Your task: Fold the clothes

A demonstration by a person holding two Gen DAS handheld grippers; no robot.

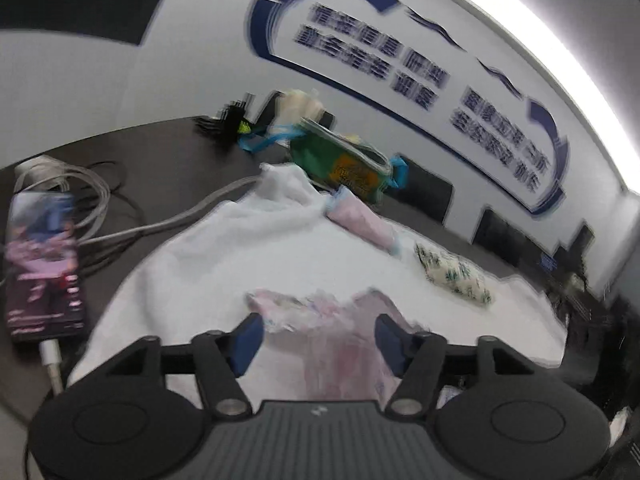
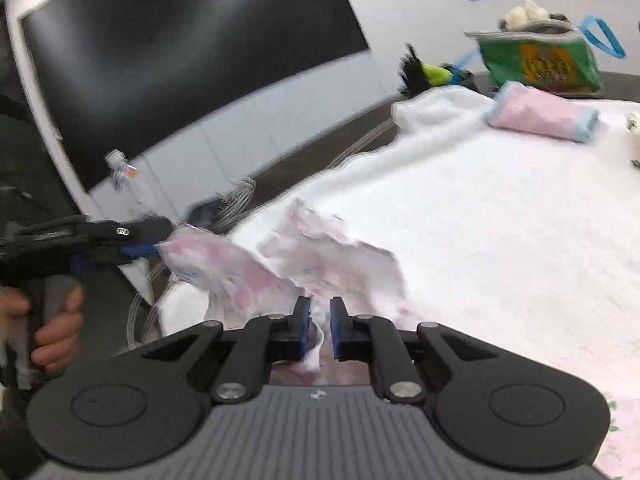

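Note:
A pale pink patterned garment (image 1: pixel 320 320) lies crumpled on the white towel (image 1: pixel 240 252) that covers the table. My left gripper (image 1: pixel 318 330) is wide open, with the garment between and under its blue pads. In the right wrist view the garment (image 2: pixel 320 252) is partly lifted. My right gripper (image 2: pixel 319 320) is nearly shut and pinches a fold of it. The left gripper (image 2: pixel 148 248) shows there at the left, its tip at the garment's far corner; grip there is unclear.
A rolled pink cloth (image 1: pixel 360 220) and a folded leaf-print cloth (image 1: pixel 452 276) lie further back on the towel. A green bag (image 1: pixel 344 164) stands behind them. A phone (image 1: pixel 44 264) with white cables (image 1: pixel 92 192) lies at the left. A large dark screen (image 2: pixel 180 52) and a plastic bottle (image 2: pixel 128 176) are at the left.

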